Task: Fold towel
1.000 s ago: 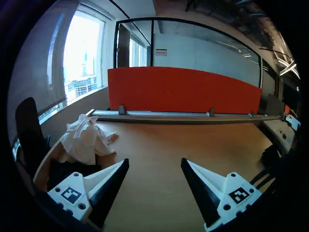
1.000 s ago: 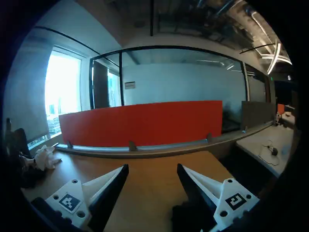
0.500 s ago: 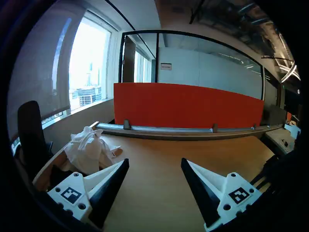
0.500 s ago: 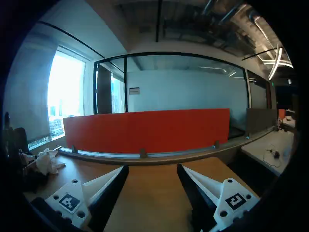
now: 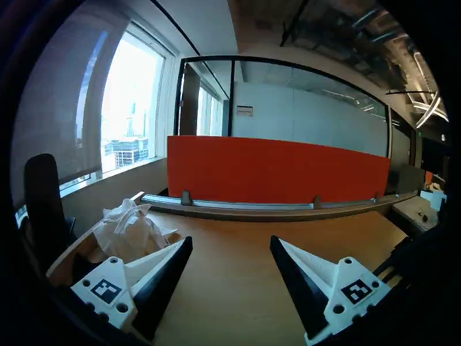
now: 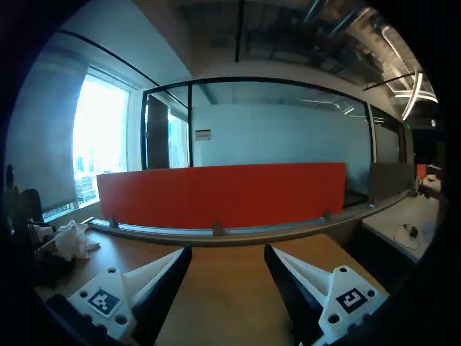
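Note:
A crumpled white towel (image 5: 128, 232) lies in a heap at the left end of the wooden desk (image 5: 242, 242), just ahead and left of my left gripper (image 5: 230, 245). That gripper hovers open over the desk with nothing between its fingers. In the right gripper view the same towel (image 6: 72, 240) sits far off at the left edge. My right gripper (image 6: 227, 254) is open and holds nothing above the bare wood (image 6: 230, 288).
An orange divider panel (image 5: 276, 170) on a metal rail runs along the desk's far edge. A dark chair (image 5: 43, 202) stands at the left by the window. Another desk (image 6: 403, 222) with cables lies to the right.
Both views have tilted upward and levelled out. The towel has slid lower in the left gripper view. Both grippers stay open.

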Demonstrator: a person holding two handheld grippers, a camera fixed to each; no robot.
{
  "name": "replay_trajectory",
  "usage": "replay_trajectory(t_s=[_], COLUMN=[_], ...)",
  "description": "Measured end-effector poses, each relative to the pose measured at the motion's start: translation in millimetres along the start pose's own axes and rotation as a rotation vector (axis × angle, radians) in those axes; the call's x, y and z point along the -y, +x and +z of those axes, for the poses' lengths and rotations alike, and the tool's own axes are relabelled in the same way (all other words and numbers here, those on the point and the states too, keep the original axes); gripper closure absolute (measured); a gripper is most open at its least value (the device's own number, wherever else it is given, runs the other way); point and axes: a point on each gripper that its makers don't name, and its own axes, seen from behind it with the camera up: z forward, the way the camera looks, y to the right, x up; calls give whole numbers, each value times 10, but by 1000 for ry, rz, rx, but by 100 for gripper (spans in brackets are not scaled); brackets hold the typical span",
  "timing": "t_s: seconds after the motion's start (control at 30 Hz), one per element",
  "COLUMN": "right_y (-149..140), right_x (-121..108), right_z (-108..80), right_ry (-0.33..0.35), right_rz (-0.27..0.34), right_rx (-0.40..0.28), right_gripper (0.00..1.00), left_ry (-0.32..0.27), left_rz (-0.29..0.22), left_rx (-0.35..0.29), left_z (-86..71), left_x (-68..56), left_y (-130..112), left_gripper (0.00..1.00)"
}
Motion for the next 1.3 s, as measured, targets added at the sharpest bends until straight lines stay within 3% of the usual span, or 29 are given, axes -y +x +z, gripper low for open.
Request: replay_trajectory(t_s=[0.3, 0.6, 1.0, 1.3], right_y=[43, 65, 79, -116], right_x=[27, -5, 106, 207], right_z=[-33, -103, -131, -130], right_ry=[-11, -39, -45, -42], right_rz=[-16, -19, -7, 18], right_rx=[-6, -3, -21, -40], right_gripper=[3, 4, 3, 3], left_ry=[-20, -21, -9, 6], left_rz=[6, 62, 82, 82], left_rx=[-52, -121, -177, -208], left_z=[-18, -17, -120, -170], left_x=[-9, 8, 99, 179], left_y=[95, 110, -260, -584], left_gripper=[0, 0, 0, 0])
